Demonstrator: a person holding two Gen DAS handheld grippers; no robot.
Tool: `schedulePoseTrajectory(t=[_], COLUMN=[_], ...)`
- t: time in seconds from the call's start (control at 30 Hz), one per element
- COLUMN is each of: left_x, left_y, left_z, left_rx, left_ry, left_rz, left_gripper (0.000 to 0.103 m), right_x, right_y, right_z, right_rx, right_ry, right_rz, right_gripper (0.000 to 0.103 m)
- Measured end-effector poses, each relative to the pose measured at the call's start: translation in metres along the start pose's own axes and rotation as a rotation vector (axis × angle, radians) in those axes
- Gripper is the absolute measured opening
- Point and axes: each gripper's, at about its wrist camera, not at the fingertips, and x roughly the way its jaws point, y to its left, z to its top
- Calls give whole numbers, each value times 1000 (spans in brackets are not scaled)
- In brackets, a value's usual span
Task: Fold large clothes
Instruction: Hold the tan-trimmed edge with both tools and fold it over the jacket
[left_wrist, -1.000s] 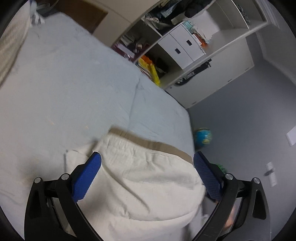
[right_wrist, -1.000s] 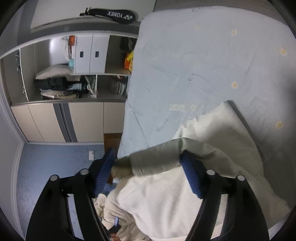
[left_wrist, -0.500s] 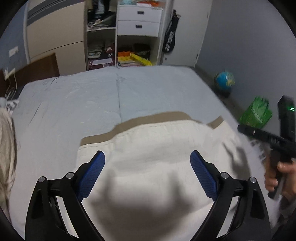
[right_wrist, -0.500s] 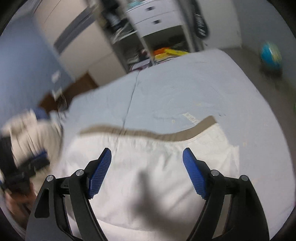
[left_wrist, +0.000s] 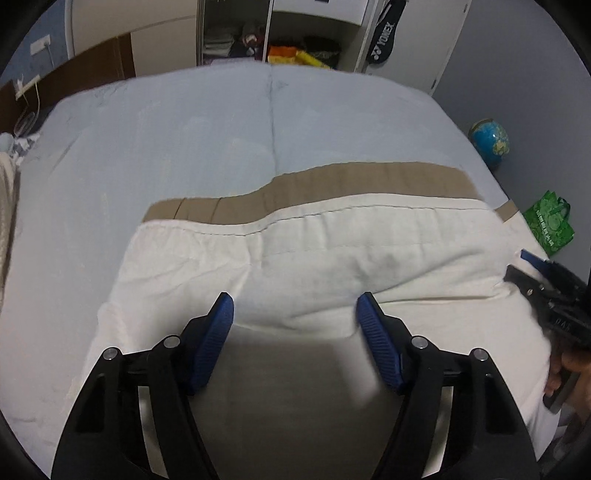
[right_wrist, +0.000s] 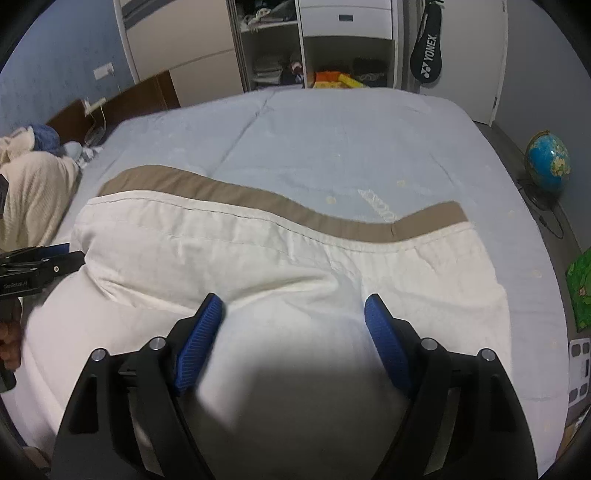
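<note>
A large cream garment (left_wrist: 332, 251) with a tan band (left_wrist: 369, 181) along its far edge lies spread on the light blue bed (left_wrist: 184, 129). My left gripper (left_wrist: 294, 301) hovers over the garment's near part. Its jaws are closing, with cloth lying under the gap and the pads not pressing on it. My right gripper (right_wrist: 293, 301) stands open above the same garment (right_wrist: 258, 251), a raised fold just ahead of its left pad. Each gripper also shows in the other's view: the right gripper (left_wrist: 519, 266) at the right edge, the left gripper (right_wrist: 70, 256) at the left edge, each with a hand behind it.
Beyond the bed stand an open wardrobe (right_wrist: 332, 44) and a hanging racket bag (right_wrist: 426, 51). A globe (left_wrist: 489, 142) and a green bag (left_wrist: 550, 221) sit on the floor at the right. A beige blanket (right_wrist: 29, 192) is heaped at the bed's left, by the dark headboard (left_wrist: 92, 62).
Both views have swung round to face the wardrobe. The garment, bunched between the right fingers before, now lies spread. The left gripper has come down closer to it, its fingers nearer together.
</note>
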Motion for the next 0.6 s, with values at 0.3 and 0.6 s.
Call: schedulePoseTrajectory(t=[0.3, 0.6], left_x=[23, 30], left_y=[18, 18], left_z=[-12, -20], left_rx=[-46, -59], left_ry=[-40, -73], left_rz=[-30, -47], left_gripper=[69, 69], right_x=[40, 57], right_y=[-4, -4], right_z=[-6, -9], right_rx=[24, 38], right_ry=[23, 44], right_rz=[8, 25], right_gripper=[76, 77])
